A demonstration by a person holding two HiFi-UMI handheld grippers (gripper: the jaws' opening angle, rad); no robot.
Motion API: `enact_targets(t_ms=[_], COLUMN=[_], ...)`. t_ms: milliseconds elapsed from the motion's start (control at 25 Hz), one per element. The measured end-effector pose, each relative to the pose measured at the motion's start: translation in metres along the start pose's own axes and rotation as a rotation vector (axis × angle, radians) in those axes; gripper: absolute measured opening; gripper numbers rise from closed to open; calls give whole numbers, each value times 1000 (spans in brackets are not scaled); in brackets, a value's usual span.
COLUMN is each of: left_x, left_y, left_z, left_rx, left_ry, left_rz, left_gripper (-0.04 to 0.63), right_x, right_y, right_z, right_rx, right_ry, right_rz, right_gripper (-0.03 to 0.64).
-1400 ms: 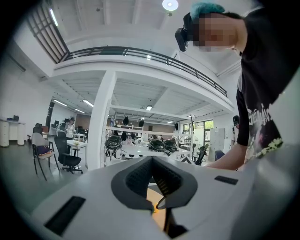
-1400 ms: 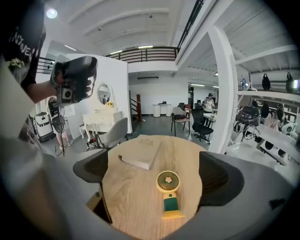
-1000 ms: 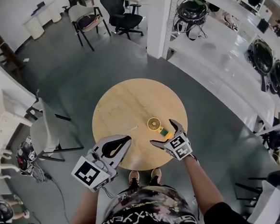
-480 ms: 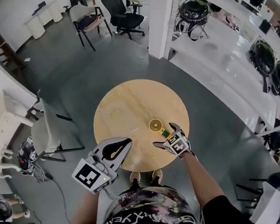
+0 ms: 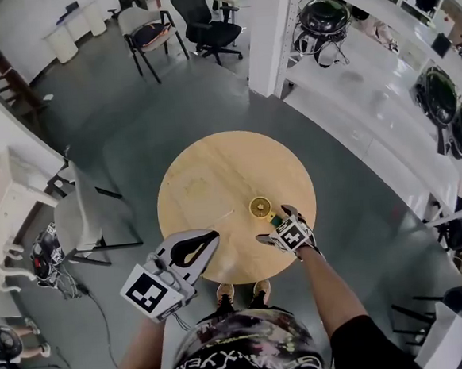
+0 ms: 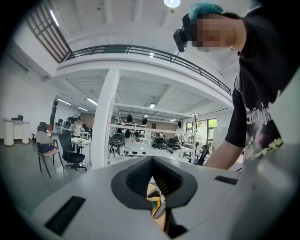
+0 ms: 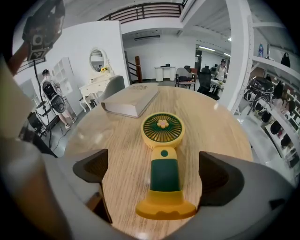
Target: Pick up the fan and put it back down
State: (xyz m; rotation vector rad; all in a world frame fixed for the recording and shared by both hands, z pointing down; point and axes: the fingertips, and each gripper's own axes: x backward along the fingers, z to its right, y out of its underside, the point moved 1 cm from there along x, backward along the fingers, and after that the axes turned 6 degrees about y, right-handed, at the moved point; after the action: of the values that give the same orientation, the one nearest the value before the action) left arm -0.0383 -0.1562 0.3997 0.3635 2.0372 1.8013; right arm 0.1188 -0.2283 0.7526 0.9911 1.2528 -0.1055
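— Where is the fan (image 7: 163, 159)?
— Flat on the table (image 5: 206, 166), near its front right edge, its base between the right gripper's (image 5: 275, 222) spread jaws.
— And behind it?
— A book (image 7: 130, 101), farther back, leftward. The left gripper (image 5: 211, 238) is over the front left edge.

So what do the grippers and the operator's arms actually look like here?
The left gripper and right gripper match: pale grey-white moulded bodies, two curved jaws lined with black ribbed pads. Each carries a white cube printed with black square markers. The person wears a black short-sleeved T-shirt with pale lettering; the forearms are bare.
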Motion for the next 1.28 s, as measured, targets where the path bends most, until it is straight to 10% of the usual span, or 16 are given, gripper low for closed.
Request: enact_targets(t_ms=[1280], left_x=[9], left_y=[5], left_z=[2], left_rx=[6], left_ry=[-16], left_rz=[-16], left_gripper=[12], right_x=[-15], right_y=[14], right_z=[6], right_rx=[8], right_ry=[28], right_rz=[-78], right_gripper=[584])
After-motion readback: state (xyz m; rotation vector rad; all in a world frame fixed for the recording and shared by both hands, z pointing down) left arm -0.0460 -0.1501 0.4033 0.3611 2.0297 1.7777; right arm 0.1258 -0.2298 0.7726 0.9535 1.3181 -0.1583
